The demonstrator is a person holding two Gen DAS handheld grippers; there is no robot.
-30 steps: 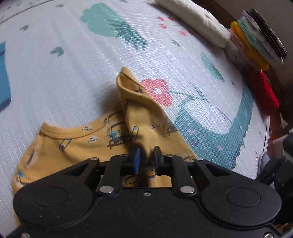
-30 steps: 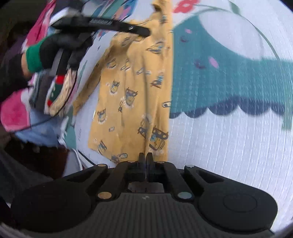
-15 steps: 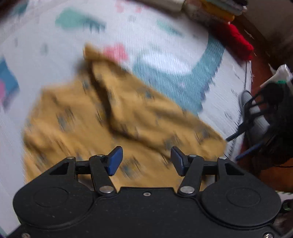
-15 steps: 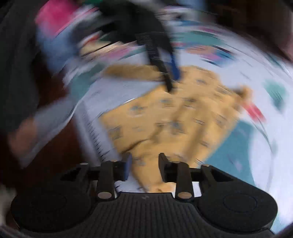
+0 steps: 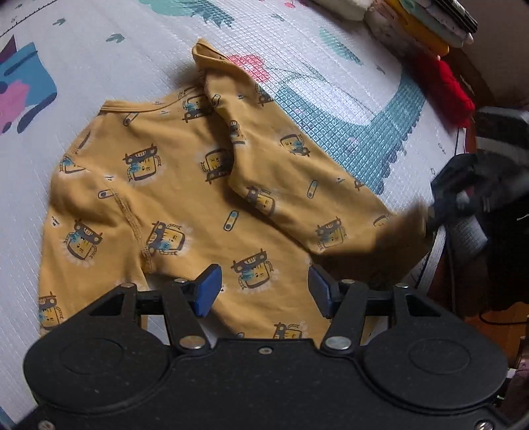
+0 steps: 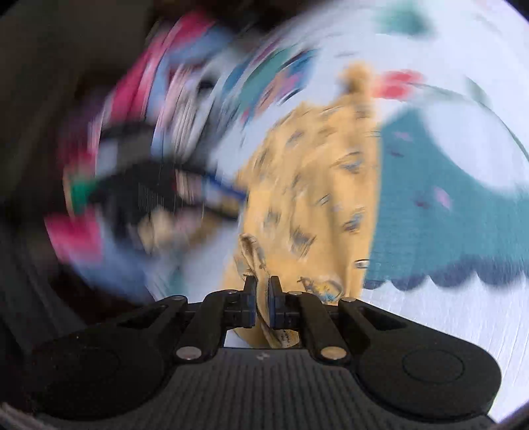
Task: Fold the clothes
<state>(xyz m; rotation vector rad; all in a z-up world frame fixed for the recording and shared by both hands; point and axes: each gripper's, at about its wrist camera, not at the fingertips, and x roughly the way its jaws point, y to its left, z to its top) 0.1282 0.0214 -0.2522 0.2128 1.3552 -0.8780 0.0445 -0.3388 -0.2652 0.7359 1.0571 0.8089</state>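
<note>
Near: left tool, pads apart, empty, above yellow shirt. Right tool, just closing, clamped on shirt hem at near right. Shirt flat on play mat, long axis near-right to far-left. Far right: folded stack.

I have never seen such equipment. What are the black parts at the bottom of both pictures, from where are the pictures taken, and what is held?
A person holds a hand-held two-finger gripper in each hand; each carries a camera looking along its fingers. The left view shows the left gripper open above a yellow shirt with robot prints, lying on a patterned play mat. Folded clothes are stacked at the mat's far edge. The right view is blurred, but the right gripper has just been closing and now pinches an edge of the shirt.
</note>
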